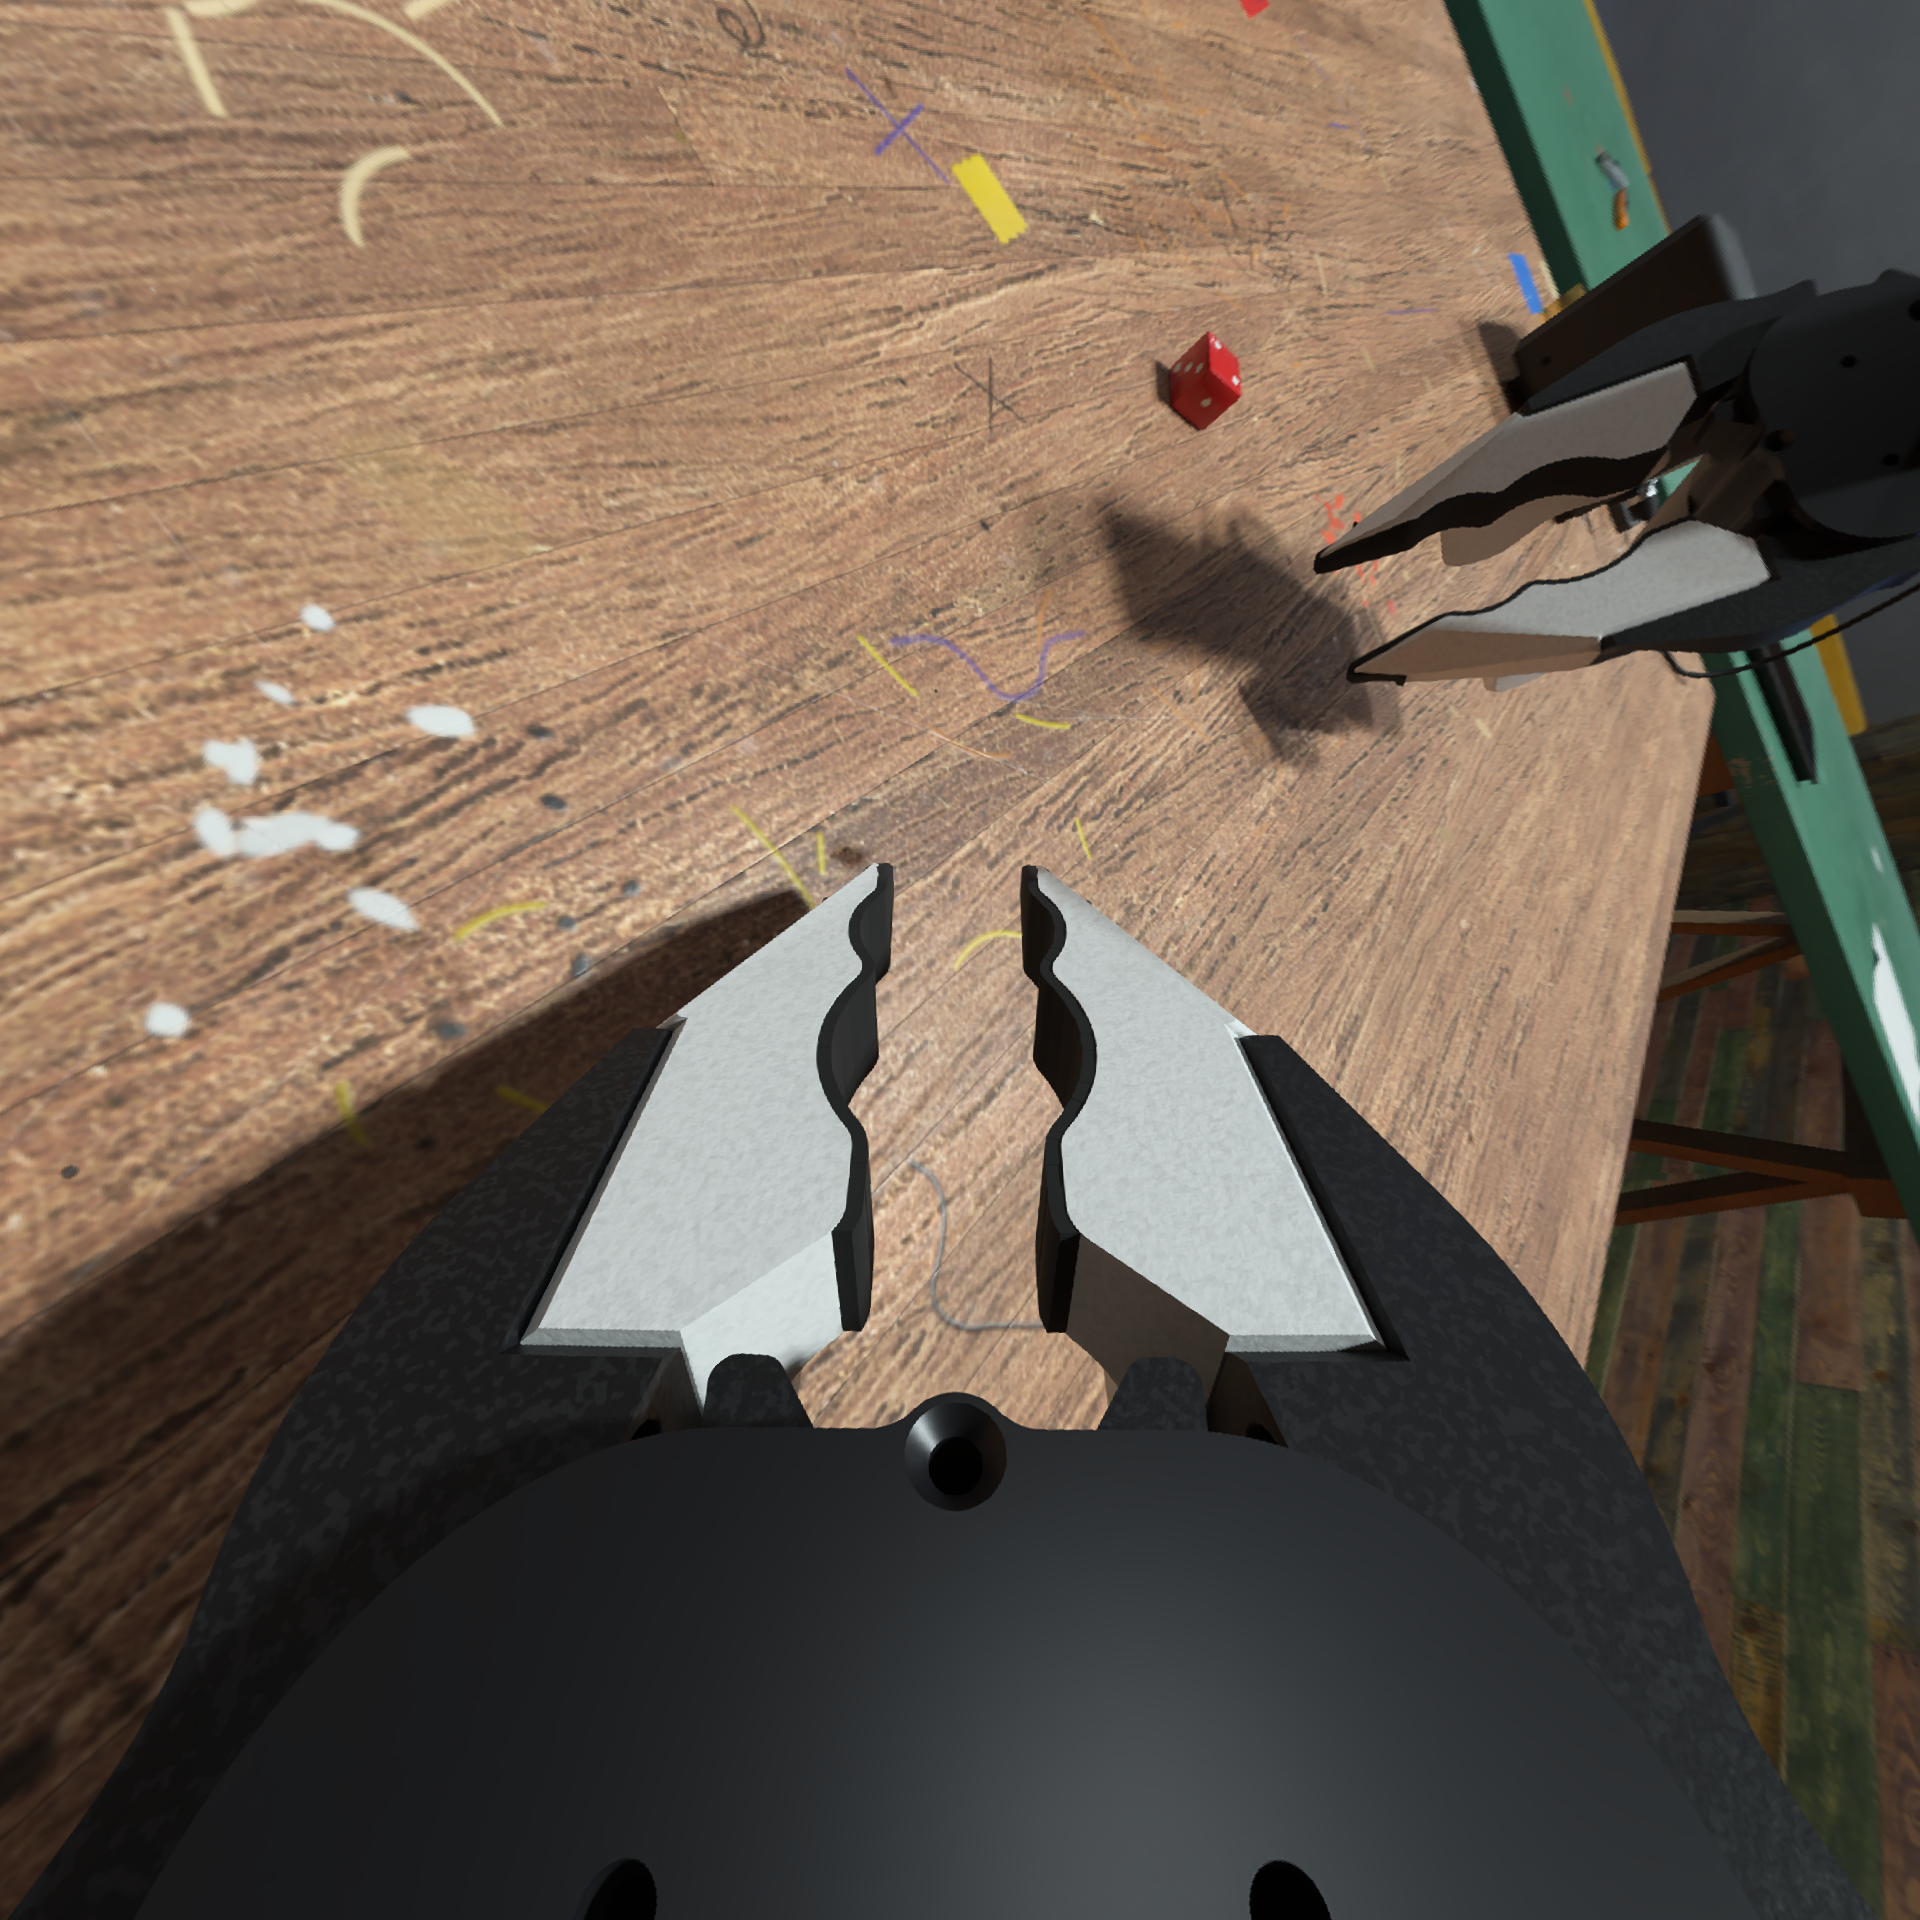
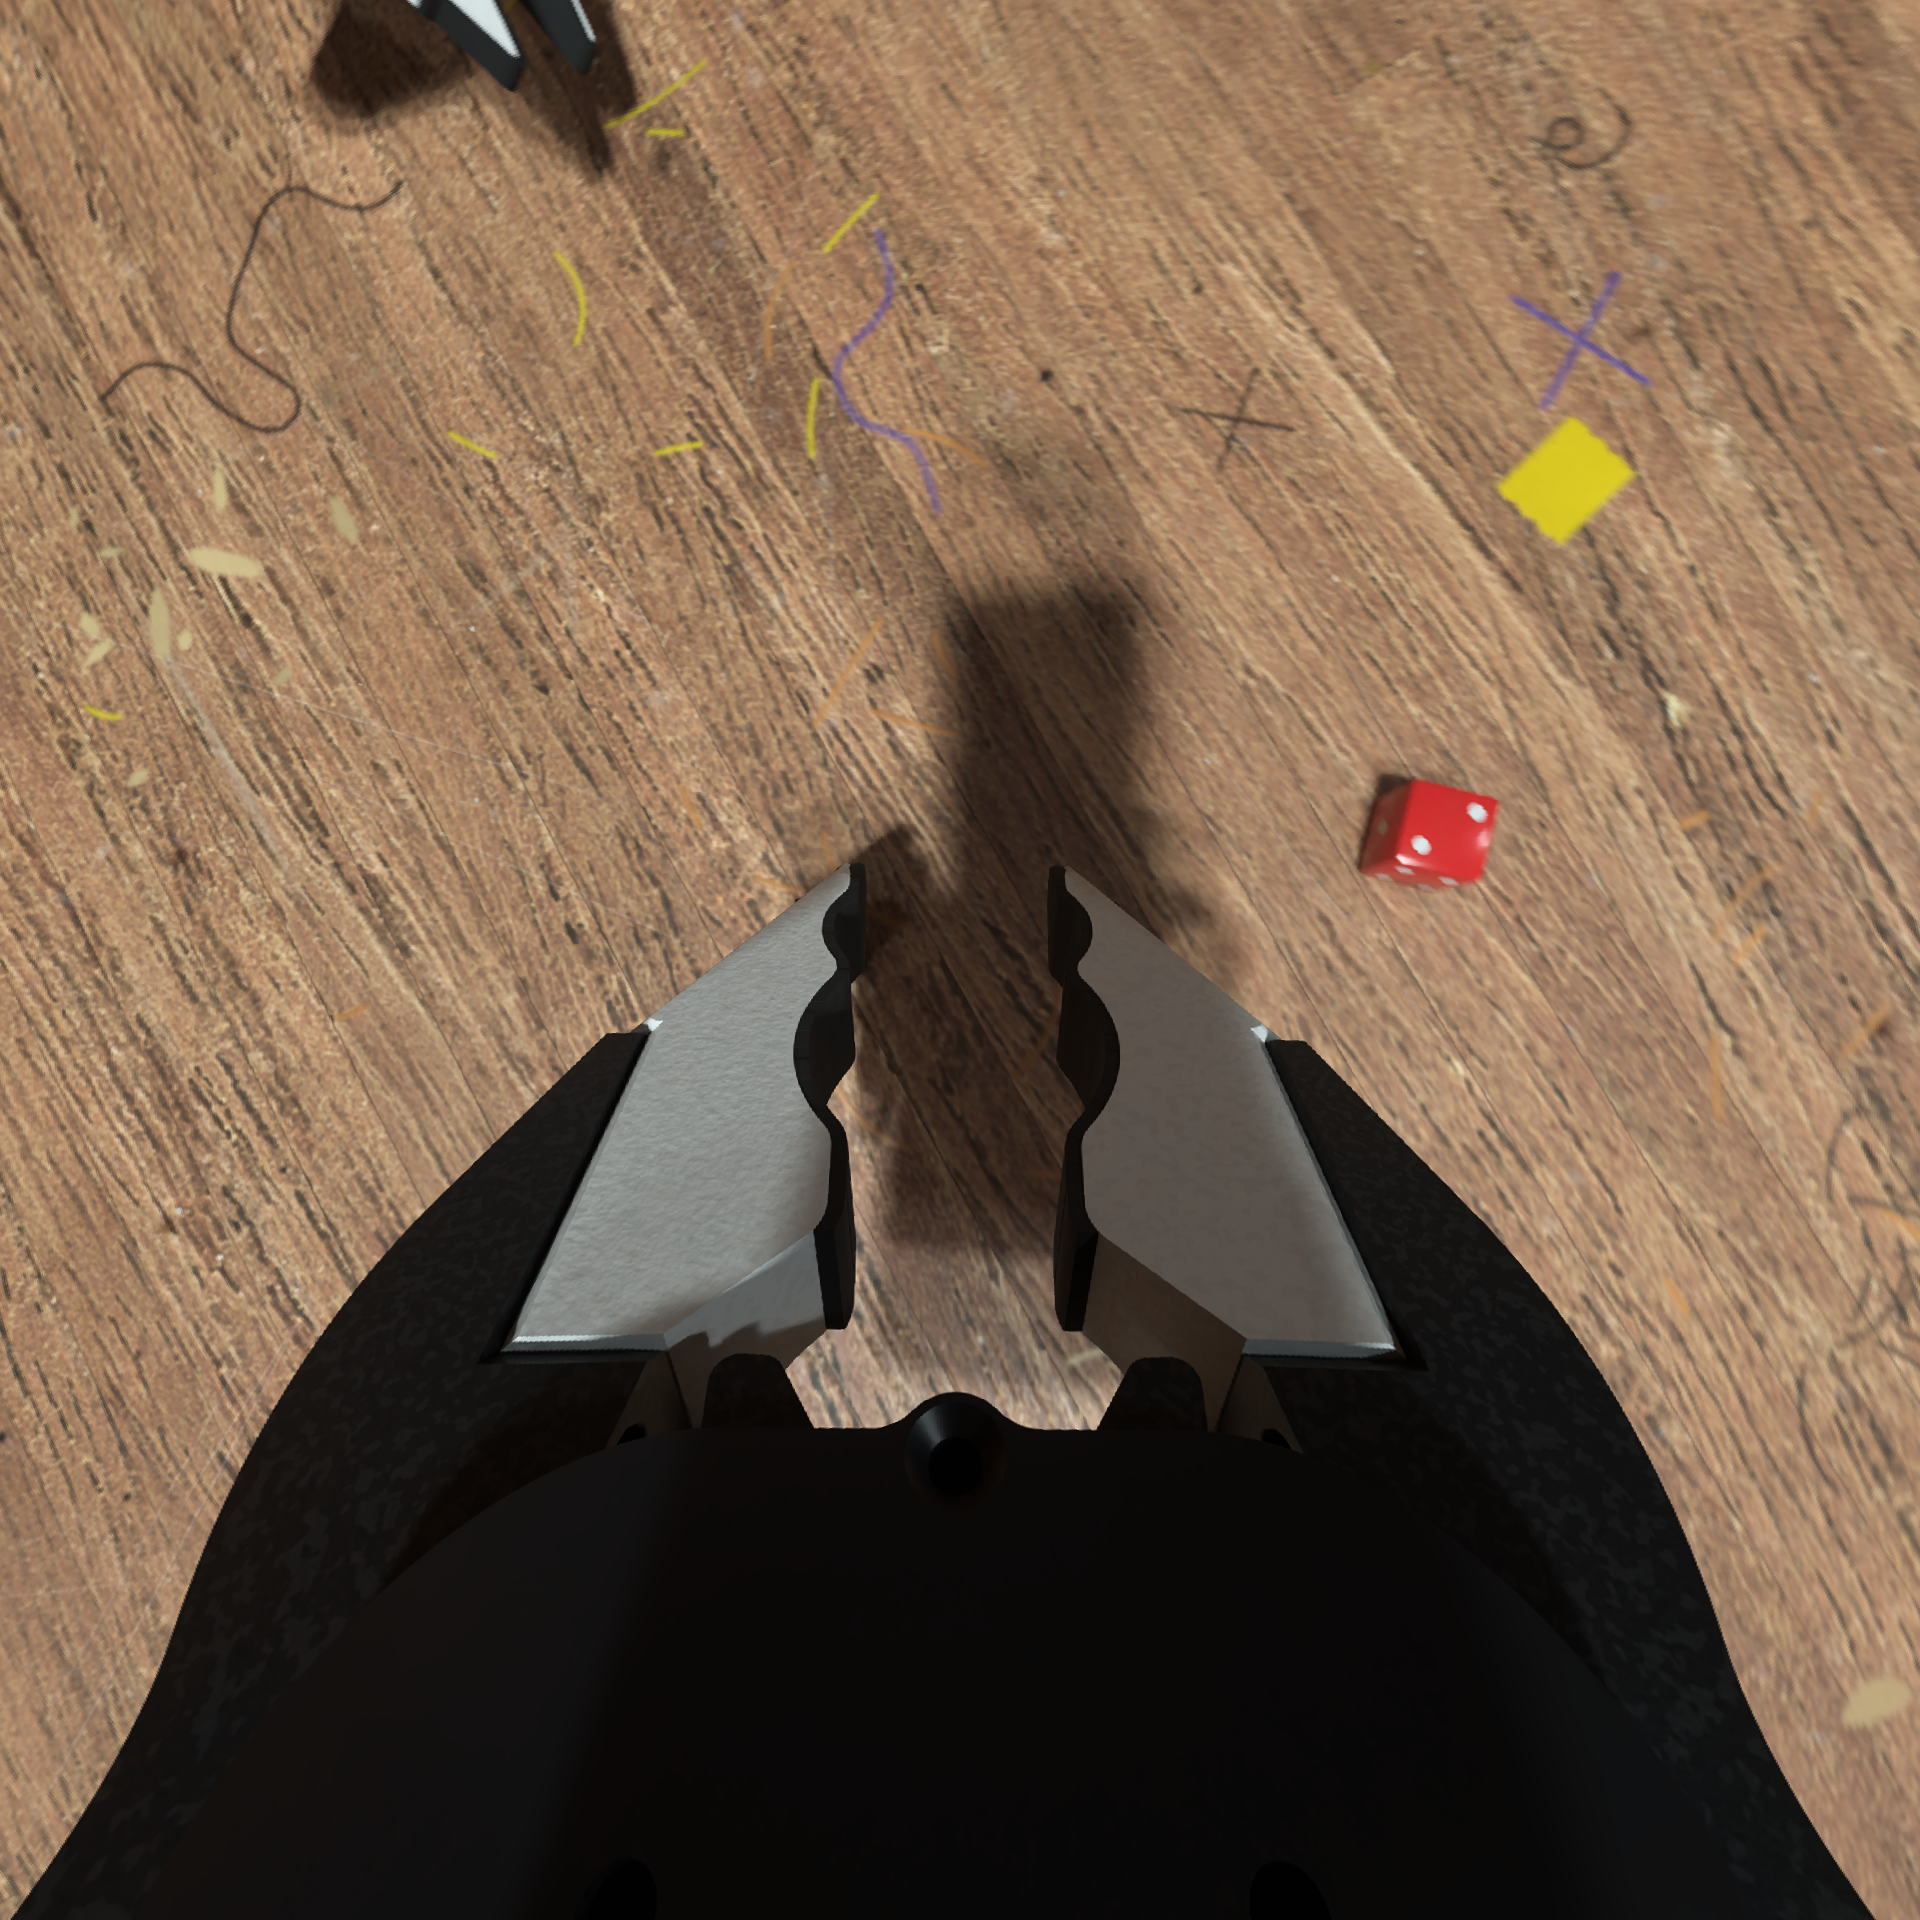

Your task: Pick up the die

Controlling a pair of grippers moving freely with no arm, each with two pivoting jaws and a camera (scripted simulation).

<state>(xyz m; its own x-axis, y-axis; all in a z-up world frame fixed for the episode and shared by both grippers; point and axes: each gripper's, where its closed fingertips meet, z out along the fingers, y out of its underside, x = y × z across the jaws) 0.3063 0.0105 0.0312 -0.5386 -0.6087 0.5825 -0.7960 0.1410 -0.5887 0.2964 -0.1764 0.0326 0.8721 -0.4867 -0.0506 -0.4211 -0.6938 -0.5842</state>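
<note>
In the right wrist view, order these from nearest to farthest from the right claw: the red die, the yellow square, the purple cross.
From the right claw:
1. Red die, right of the tips.
2. Yellow square, farther ahead, right.
3. Purple cross, just beyond the square.

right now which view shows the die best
The right wrist view: the red die sits close and large on the wooden table, right of the open right gripper, pips readable. The left wrist view shows it smaller and farther off.
</note>
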